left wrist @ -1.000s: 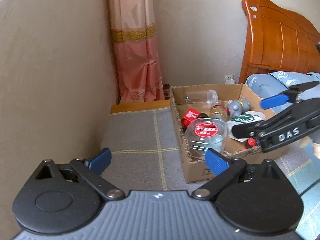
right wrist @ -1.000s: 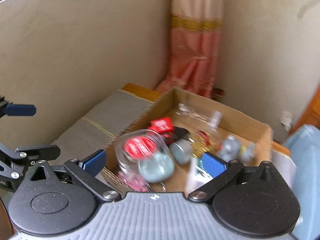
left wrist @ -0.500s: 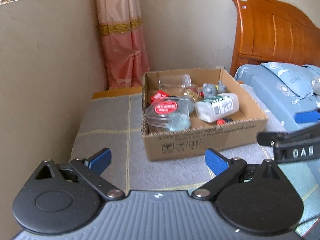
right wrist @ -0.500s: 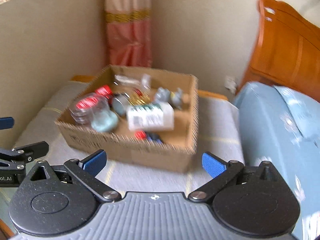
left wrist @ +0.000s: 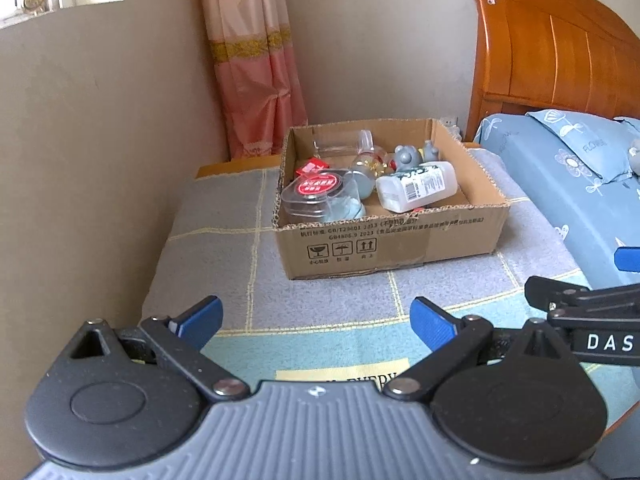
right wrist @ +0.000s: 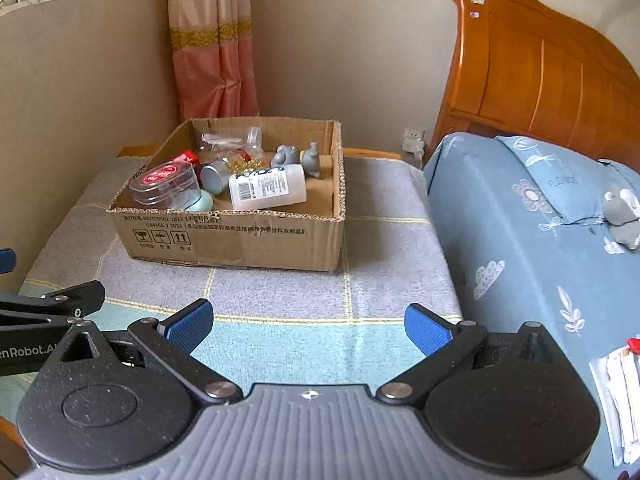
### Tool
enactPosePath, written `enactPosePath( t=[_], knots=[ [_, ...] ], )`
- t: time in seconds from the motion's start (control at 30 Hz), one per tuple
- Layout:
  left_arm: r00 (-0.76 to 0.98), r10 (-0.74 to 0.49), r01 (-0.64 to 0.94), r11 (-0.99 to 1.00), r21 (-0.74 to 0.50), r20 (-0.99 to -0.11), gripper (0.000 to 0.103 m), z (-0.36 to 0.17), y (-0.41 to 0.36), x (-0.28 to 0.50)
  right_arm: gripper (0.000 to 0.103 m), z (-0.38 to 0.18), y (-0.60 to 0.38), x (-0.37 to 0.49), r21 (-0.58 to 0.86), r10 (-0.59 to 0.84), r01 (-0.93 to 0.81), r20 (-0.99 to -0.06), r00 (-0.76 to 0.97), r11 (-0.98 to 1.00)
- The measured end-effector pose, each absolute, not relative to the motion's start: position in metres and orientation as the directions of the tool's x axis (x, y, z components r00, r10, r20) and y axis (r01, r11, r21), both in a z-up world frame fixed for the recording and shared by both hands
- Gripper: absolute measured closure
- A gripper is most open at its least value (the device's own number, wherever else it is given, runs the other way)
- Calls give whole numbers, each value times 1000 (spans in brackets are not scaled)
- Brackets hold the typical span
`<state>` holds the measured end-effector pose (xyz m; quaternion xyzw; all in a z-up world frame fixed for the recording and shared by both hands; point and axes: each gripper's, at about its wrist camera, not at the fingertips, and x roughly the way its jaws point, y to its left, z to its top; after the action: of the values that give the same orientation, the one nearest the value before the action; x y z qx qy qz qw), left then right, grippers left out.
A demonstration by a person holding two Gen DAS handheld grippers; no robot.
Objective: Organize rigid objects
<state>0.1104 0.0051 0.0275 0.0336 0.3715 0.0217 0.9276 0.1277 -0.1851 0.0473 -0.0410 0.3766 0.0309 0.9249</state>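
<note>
A cardboard box (left wrist: 400,240) (right wrist: 240,240) stands on a grey checked cloth. Inside lie a clear tub with a red lid (left wrist: 316,192) (right wrist: 166,184), a white bottle (left wrist: 416,188) (right wrist: 268,190), grey figurines (left wrist: 408,156) (right wrist: 298,156), a clear cup (right wrist: 224,140) and a small jar. My left gripper (left wrist: 316,320) hangs open and empty well in front of the box. My right gripper (right wrist: 308,324) is open and empty too, just as far back. Each gripper shows at the edge of the other's view.
The cloth-covered table (right wrist: 384,216) sits in a corner, with a wall on the left and a pink curtain (left wrist: 256,60) behind. A bed with blue bedding (right wrist: 520,220) and a wooden headboard (right wrist: 540,68) runs along the right. Papers (right wrist: 616,380) lie at lower right.
Both grippers have pulled back from over the box toward the near edge of the table. The box now sits farther away in both views. Both stay open and empty.
</note>
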Motion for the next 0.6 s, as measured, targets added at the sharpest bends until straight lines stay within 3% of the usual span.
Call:
enactPosePath(
  t=[0.6],
  knots=[
    [742, 88, -46, 996, 80, -664, 3, 49, 6, 105, 0, 68, -187, 116, -33, 36, -76, -657, 753, 997]
  ],
)
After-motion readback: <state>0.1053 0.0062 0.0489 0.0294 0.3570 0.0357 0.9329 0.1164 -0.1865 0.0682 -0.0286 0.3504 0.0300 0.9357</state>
